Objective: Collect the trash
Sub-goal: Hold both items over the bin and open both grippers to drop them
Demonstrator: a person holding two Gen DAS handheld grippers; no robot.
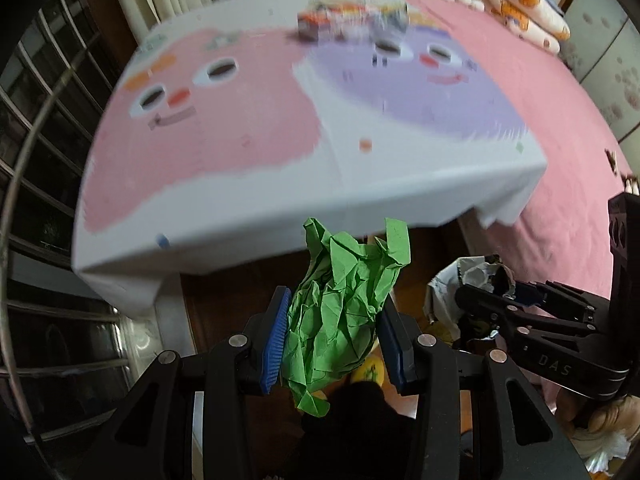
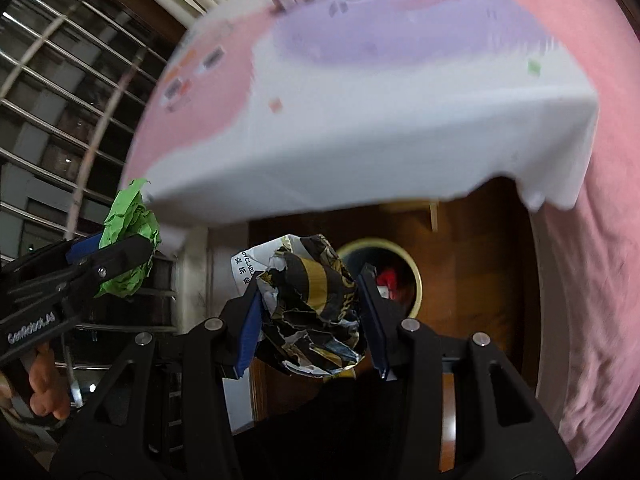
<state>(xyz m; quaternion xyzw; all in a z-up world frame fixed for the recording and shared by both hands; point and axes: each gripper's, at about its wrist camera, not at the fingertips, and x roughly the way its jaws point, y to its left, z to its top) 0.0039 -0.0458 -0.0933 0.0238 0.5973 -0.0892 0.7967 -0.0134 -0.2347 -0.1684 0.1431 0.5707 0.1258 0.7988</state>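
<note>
Left wrist view: left gripper at 6 o'clock, blue pads pinching crumpled green paper from both sides.
Green paper: sticking up past the fingertips, overlapping the near edge of the table.
Right gripper: at 4 o'clock, clamped on a crumpled black-and-gold wrapper.
Right wrist view: right gripper at 6 o'clock, pads pressed against the wrapper on both sides.
Trash bin: round, yellow-rimmed, on the dark wood floor at 3 o'clock of the wrapper, red scraps inside.
Left gripper here: at 9 o'clock, green paper between its fingers.
Tablecloth: white with pink and purple cartoon faces, blurred.
Bedding: pink, at 2 o'clock.
Hand: fingers on the left gripper's handle at 8 o'clock.
</note>
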